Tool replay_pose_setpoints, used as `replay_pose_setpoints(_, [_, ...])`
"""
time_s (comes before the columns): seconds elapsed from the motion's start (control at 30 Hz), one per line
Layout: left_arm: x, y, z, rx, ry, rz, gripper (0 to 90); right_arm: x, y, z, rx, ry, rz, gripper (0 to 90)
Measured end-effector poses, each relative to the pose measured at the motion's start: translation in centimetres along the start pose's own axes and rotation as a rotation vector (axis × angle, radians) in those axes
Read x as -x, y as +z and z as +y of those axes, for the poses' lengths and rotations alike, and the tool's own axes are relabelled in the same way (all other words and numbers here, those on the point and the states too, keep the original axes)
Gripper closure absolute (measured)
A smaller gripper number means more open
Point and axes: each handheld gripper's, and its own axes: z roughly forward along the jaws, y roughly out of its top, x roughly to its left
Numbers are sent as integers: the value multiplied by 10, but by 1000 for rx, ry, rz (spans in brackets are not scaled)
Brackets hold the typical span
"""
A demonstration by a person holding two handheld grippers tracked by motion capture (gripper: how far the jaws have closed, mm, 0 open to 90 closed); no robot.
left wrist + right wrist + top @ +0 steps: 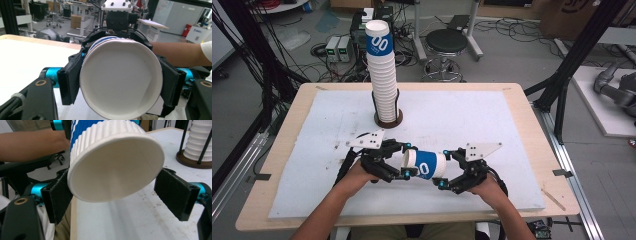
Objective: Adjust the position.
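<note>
A paper cup (426, 164) with a blue band lies on its side in the air, low over the white mat (492, 125), near the front of the table (532, 120). Its long way runs left to right. Its wide mouth faces the left gripper (408, 161) and its small bottom faces the right gripper (443, 169).

The left gripper is pinching the cup near its rim (120, 80), one black pad (71, 80) on each side. The right gripper's tongs are spread wide around the cup's bottom end (116, 168). In the right gripper view one pad (175, 192) stands clear of the cup. The other pad (58, 197) is partly hidden behind the cup, so I cannot tell if it touches.

The cup's round ends hide most of what lies behind them in both gripper views.

Farther back on the mat stands a tall stack of cups (382, 75) in a round brown holder (388, 119), well apart from the grippers. Behind the table are a black stool (446, 42) and many cables on the floor.
</note>
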Motion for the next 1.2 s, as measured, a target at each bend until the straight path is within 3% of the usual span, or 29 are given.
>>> replay_pose_setpoints(0.1, [0, 0, 0, 2, -4, -9, 298, -1, -1, 0, -2, 11, 18, 195])
replay_pose_setpoints(0.27, [0, -1, 0, 3, 0, -2, 306, -1, -5, 1, 18, -20, 12, 253])
replay_pose_setpoints(0.6, [2, 3, -3, -74, 7, 46, 310, 0, -10, 2, -22, -44, -18, 318])
replay_pose_setpoints(0.77, [5, 6, -4, -120, -4, 106, 202, 0, -11, 2, -35, -49, -20, 324])
replay_pose_setpoints(0.83, [7, 7, -3, -155, 21, 135, 162, -1, -11, 3, -43, -44, -21, 324])
replay_pose_setpoints(1.0, [13, 4, 3, -198, 71, 158, 160, 0, -13, 3, -70, -63, -49, 324])
replay_pose_setpoints(1.2, [15, 1, 9, -266, 80, 180, 159, 0, -18, 10, -120, -92, -88, 323])
